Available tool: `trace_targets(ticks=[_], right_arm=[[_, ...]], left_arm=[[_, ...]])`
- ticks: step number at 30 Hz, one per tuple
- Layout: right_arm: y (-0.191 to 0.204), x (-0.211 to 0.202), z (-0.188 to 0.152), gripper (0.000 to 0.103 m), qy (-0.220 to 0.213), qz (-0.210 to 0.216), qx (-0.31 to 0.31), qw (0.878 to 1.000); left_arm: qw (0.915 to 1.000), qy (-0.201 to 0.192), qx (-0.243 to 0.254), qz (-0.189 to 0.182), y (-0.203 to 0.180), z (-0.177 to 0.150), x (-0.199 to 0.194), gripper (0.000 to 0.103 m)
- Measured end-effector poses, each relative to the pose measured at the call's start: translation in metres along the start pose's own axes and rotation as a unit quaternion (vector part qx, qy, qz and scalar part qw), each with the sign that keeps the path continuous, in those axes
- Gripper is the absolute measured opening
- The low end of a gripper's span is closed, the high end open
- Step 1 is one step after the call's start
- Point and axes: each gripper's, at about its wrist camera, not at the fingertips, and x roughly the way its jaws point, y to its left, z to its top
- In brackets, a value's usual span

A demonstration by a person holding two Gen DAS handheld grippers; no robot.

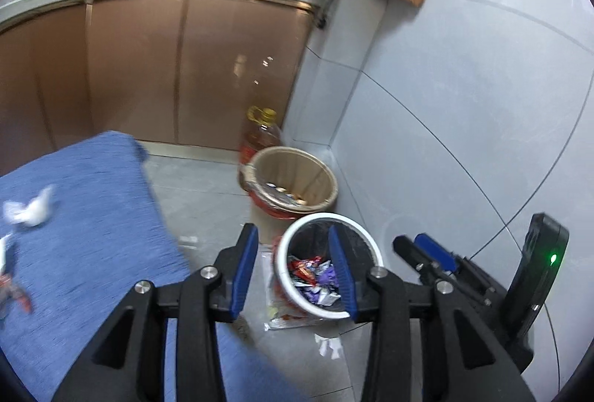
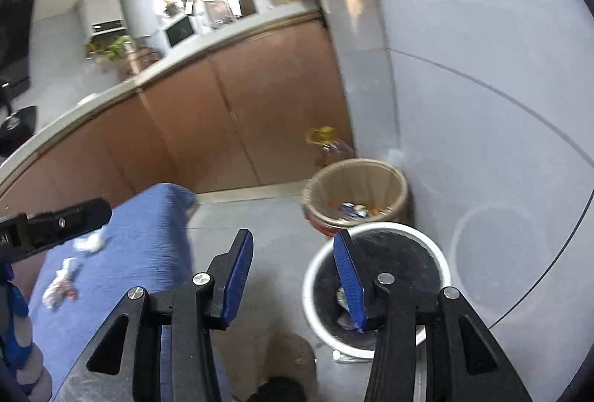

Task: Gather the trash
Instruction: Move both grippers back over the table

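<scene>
Both jaws spread and empty: left gripper (image 1: 293,238) and right gripper (image 2: 293,240) hover above the white-rimmed, wrapper-filled wastebasket (image 1: 365,242)

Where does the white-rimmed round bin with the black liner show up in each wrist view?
Left wrist: white-rimmed bin lower centre, behind the left gripper, wrappers inside.
Right wrist: bin lower right of centre, partly behind the right gripper.
Shared landmark: beige bin just beyond it.
</scene>
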Motion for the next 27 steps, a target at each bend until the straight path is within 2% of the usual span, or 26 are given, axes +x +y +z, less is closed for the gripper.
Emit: trace_targets(ticks=[5,16,27], right_arm=[[0.036,-0.022,0.003,0.043,-0.010,0.034,-0.028,0.999],[0.104,-0.068,0.005,0.043,-0.025,0.102,-0.084,0.991],[0.162,-0.076,-0.007,0.043,-0.009,0.151,-0.138,0.979]], left_arm=[[0.9990,-0.029,-0.018,0.029,0.029,-0.017,-0.062,0.038],[0.9928,-0.063,-0.064,0.080,0.084,-0.071,-0.163,0.038],[0.9810,-0.079,-0.113,0.136,0.150,-0.133,-0.231,0.038]])
